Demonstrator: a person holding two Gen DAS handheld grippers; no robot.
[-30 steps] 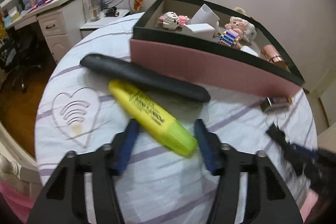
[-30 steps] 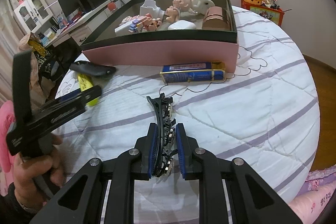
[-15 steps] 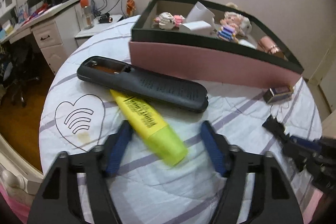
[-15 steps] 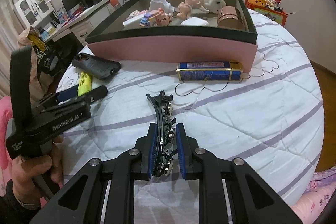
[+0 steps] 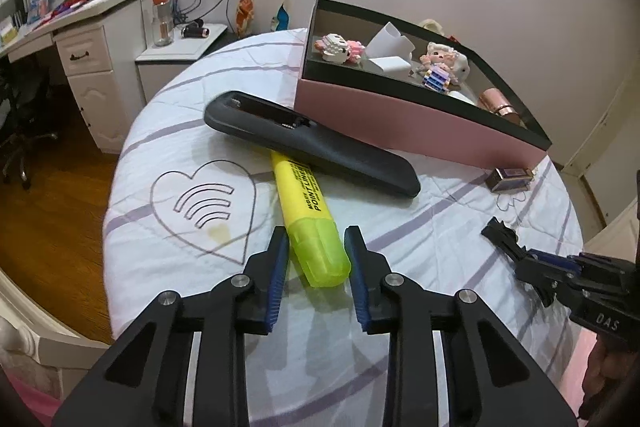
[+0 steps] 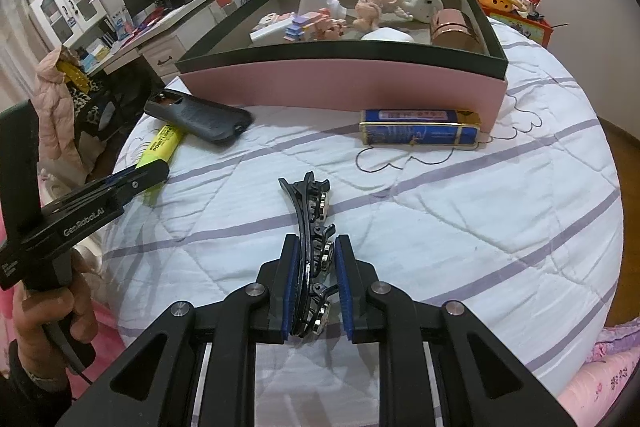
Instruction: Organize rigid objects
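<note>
Highlighter [image 5: 310,215]: chunky yellow plastic barrel with black lettering and a translucent lime cap, lying flat on the quilted white counter [image 5: 420,259] cover with lilac stripes, near the left edge beside an outlined heart. Its far end is tucked under the remote [image 5: 308,143], a long matte charcoal slab with rounded ends lying at a slant in front of the box.

Left hand-held gripper [image 5: 316,255]: black arms, blue ribbed pads, jaws apart with a sliver of gap on each side of the lime cap. Compared with half a second ago the jaws have narrowed and the cap now sits squarely between the pads; a second ago the gap was far wider.

Right hand-held gripper [image 6: 316,267]: jaws clamped on the hair clip [image 6: 310,223], a slim curved black clip with toothed edge and small metal studs, its tip pointing toward the box; grip unchanged across the earlier frames.

Box [image 6: 360,83]: shallow rectangular tray, pink outer wall, dark rim, at the far side of the counter; it holds small toy figures, block models, white pieces and a rose-metal cylinder.

Packet [image 6: 420,129]: flat blue-and-gold carton lying against the box's front wall near its right corner.
</note>
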